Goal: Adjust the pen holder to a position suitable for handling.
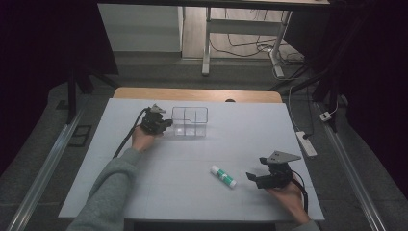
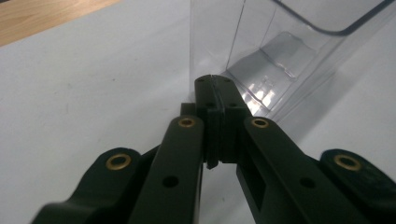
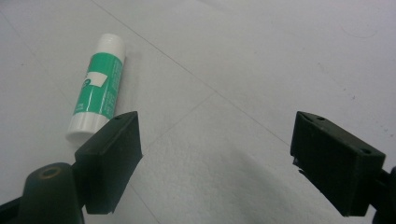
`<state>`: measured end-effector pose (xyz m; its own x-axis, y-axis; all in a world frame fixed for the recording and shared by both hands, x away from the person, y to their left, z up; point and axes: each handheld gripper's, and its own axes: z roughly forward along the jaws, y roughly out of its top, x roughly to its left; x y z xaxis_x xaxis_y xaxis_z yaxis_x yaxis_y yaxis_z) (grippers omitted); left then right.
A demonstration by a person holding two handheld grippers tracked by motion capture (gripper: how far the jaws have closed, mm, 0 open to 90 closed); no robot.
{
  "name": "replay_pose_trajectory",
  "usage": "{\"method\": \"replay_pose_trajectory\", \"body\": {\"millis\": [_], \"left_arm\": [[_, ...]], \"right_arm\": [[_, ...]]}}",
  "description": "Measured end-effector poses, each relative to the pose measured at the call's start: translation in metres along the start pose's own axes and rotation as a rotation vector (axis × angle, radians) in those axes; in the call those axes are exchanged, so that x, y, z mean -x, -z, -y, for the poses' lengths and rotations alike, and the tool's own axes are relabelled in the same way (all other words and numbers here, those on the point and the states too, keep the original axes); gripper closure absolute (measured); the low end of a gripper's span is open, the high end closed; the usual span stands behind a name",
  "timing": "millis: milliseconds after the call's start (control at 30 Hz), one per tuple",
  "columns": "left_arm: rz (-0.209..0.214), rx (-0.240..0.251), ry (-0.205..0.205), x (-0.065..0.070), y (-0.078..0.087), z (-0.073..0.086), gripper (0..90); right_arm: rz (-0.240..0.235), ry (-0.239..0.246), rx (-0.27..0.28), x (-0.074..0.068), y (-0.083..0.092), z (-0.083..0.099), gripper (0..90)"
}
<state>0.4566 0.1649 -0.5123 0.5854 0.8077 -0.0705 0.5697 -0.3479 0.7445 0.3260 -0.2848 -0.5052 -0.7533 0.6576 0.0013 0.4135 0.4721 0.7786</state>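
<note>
A green-and-white glue stick (image 1: 223, 176) lies on the white table top (image 1: 159, 192) at the front right. My right gripper (image 1: 258, 168) stands just to its right, open and holding nothing. In the right gripper view the glue stick (image 3: 99, 86) lies beyond the left jaw, outside the gap of the right gripper (image 3: 217, 158). A clear plastic compartment box (image 1: 190, 109) stands at the back centre. My left gripper (image 1: 166, 124) is at its left side, shut, with its tips low by the box's near corner. The left gripper view shows the left gripper (image 2: 214, 81) pressed together beside the box wall (image 2: 280, 51).
A wooden strip (image 1: 197, 94) runs along the table's far edge. On the floor to the right lies a power strip (image 1: 306, 143) with cables. A desk frame (image 1: 207, 43) stands farther back. Bare table top lies between the box and the glue stick.
</note>
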Motion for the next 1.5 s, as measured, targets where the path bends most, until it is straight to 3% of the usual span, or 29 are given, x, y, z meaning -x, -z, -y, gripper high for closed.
{"method": "replay_pose_trajectory", "body": {"millis": [800, 1500], "left_arm": [[0.023, 0.020, -0.035, 0.020, -0.015, -0.016, 88.4], [0.041, 0.013, -0.051, 0.026, -0.020, -0.021, 88.4]], "right_arm": [[-0.004, 0.016, -0.007, -0.001, -0.003, 0.000, 15.7], [-0.007, 0.015, -0.009, -0.001, -0.003, 0.000, 15.7]]}}
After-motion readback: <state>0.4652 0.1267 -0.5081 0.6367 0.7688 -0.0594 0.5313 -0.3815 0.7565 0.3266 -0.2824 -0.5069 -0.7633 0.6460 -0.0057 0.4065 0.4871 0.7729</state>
